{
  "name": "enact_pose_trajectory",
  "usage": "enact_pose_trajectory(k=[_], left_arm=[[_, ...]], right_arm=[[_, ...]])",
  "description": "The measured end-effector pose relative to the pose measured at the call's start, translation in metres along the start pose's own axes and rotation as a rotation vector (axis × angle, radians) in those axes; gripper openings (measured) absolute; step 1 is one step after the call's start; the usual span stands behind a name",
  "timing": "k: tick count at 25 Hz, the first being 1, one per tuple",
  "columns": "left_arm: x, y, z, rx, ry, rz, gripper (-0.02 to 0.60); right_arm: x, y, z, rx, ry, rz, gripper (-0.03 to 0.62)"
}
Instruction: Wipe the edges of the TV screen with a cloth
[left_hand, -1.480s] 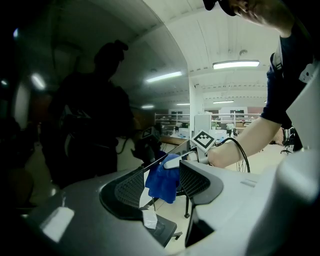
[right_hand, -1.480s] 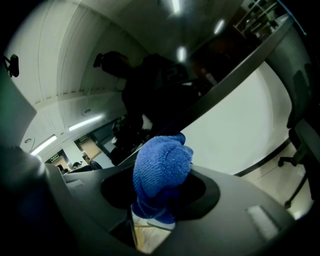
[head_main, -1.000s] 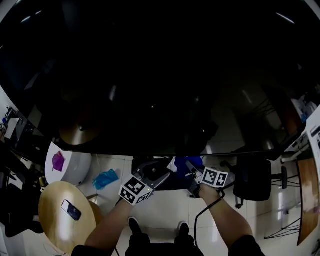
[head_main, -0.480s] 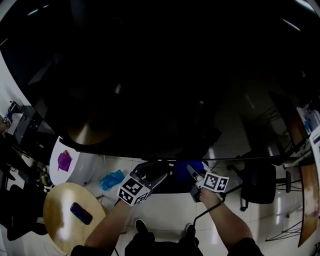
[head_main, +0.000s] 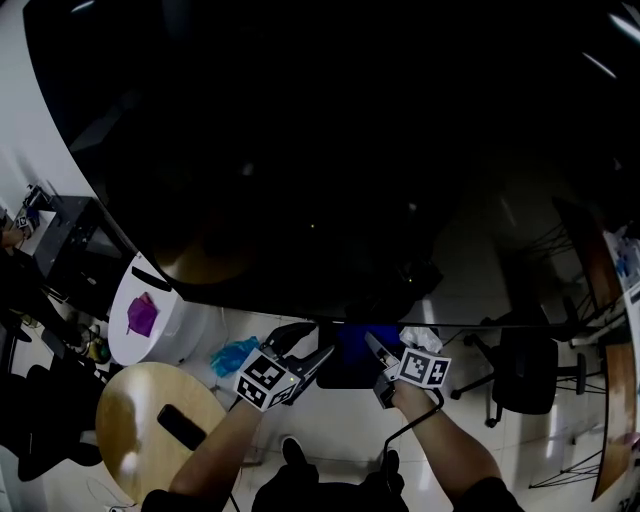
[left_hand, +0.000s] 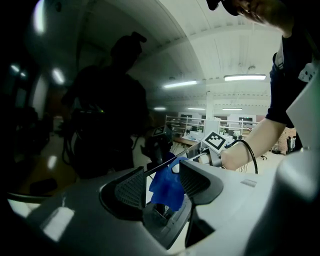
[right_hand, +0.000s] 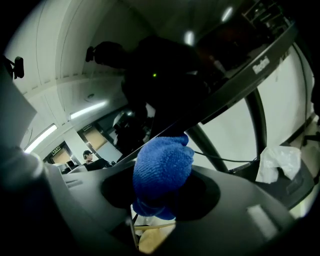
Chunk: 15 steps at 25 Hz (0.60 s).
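Observation:
The dark TV screen (head_main: 330, 170) fills the upper head view; its bottom edge (head_main: 250, 298) runs just above both grippers. A blue cloth (head_main: 353, 339) stretches between them under that edge. My left gripper (head_main: 320, 341) is shut on one end of the cloth (left_hand: 165, 187), which fills the gap between its pads, and the TV edge crosses just behind. My right gripper (head_main: 372, 346) is shut on the other end, bunched into a blue ball (right_hand: 162, 167) against the screen's lower frame. The right gripper's marker cube (left_hand: 215, 141) shows close by in the left gripper view.
A round wooden table (head_main: 140, 440) with a dark phone (head_main: 180, 427) stands at lower left, beside a white stool (head_main: 165, 330) bearing a purple thing. A teal bag (head_main: 235, 355) lies on the floor. A white plastic bag (right_hand: 277, 162) and a black chair (head_main: 525, 375) are right.
Both grippers, with the cloth between them, have slid left along the TV's bottom edge, nearer the teal bag. The head view has swung left, so the screen's left edge shows.

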<state>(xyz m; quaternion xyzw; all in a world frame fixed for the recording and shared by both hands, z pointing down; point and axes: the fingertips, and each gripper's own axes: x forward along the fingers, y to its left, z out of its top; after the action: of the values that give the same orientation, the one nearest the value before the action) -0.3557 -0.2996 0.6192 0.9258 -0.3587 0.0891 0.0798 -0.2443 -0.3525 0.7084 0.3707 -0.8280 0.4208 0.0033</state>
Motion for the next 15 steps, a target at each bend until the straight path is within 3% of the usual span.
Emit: enact_pose_trajectory(k=[15], left_arm=[[-0.097, 0.080, -0.026, -0.043, -0.010, 0.129, 0.209]], right_arm=[[0.098, 0.085, -0.052, -0.038, 0.095, 0.086, 0.195]])
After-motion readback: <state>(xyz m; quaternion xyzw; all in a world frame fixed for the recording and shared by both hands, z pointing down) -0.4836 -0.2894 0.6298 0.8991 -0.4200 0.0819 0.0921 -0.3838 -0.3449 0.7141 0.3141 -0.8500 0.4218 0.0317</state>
